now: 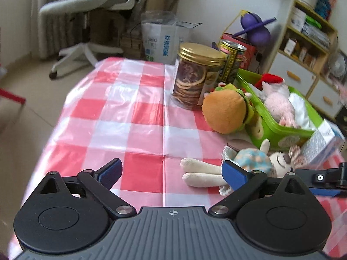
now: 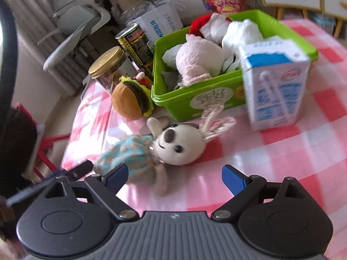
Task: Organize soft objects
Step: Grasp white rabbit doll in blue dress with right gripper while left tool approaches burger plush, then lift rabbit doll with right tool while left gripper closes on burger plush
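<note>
A green bin (image 1: 279, 127) (image 2: 208, 99) holds a pink plush (image 2: 199, 58) (image 1: 279, 106), white soft items (image 2: 240, 32) and a red one. A plush burger (image 1: 225, 112) (image 2: 130, 101) leans against its corner. A rabbit doll in a blue dress (image 2: 171, 145) (image 1: 245, 162) lies on the checked cloth in front of the bin. My left gripper (image 1: 171, 173) is open, its right finger beside the doll's legs. My right gripper (image 2: 174, 176) is open, just in front of the doll.
A milk carton (image 2: 275, 82) (image 1: 323, 143) stands by the bin's front. A gold-lidded jar (image 1: 197, 75) (image 2: 106, 65) and a tin can (image 1: 232, 60) (image 2: 136, 43) stand behind the burger. An office chair (image 1: 86, 10) and shelves (image 1: 303, 43) lie beyond the table.
</note>
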A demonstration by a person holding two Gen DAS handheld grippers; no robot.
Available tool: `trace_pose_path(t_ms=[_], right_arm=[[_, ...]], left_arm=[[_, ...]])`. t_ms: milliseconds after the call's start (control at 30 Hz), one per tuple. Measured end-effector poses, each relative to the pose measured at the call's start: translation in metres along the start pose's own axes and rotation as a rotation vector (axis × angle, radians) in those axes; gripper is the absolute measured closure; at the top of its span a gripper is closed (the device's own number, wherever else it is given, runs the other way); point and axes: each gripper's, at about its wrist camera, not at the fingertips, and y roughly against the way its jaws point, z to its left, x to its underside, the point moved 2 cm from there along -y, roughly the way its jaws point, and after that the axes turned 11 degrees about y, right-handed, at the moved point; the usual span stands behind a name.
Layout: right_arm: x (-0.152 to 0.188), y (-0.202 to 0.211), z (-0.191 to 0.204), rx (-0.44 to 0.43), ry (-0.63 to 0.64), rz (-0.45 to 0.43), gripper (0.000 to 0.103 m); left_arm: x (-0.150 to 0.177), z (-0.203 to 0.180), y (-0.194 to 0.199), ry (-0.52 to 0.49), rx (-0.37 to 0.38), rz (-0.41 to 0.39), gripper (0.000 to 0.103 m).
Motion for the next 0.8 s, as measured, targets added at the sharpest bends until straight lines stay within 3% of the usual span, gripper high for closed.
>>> trace_pose_path(t_ms=[167, 333, 367, 433, 533, 633, 800], right_arm=[[-0.001, -0.019, -0.004, -0.041, -0.201, -0.004, 0.025], [0.000, -0.039, -0.002, -0.014, -0.296, -0.015, 0.044], [-0.001, -0.039, 0.001, 0.002, -0.288, -0.042, 0.047], [-0.002, -0.043, 0.004, 0.013, -0.266, -0.052, 0.067], [-0.002, -0.046, 0.003, -0.045, -0.262, -0.044, 0.083], [-0.006, -0.037, 0.003, -0.065, -0.199, -0.012, 0.087], [-0.010, -0.017, -0.004, -0.056, -0.025, 0.090, 0.087]], left_arm=[[-0.002, 0.005, -0.007, 0.011, -0.016, -0.002, 0.012], [-0.001, 0.006, -0.011, 0.009, -0.006, 0.014, 0.014], [-0.001, 0.006, -0.011, 0.008, -0.004, 0.018, 0.014], [-0.001, 0.006, -0.010, 0.010, 0.003, 0.020, 0.015], [0.000, 0.005, -0.008, 0.004, 0.011, 0.016, 0.018], [0.001, 0.004, -0.009, -0.003, 0.035, 0.032, 0.028], [0.004, -0.004, -0.014, 0.016, 0.066, 0.062, 0.031]])
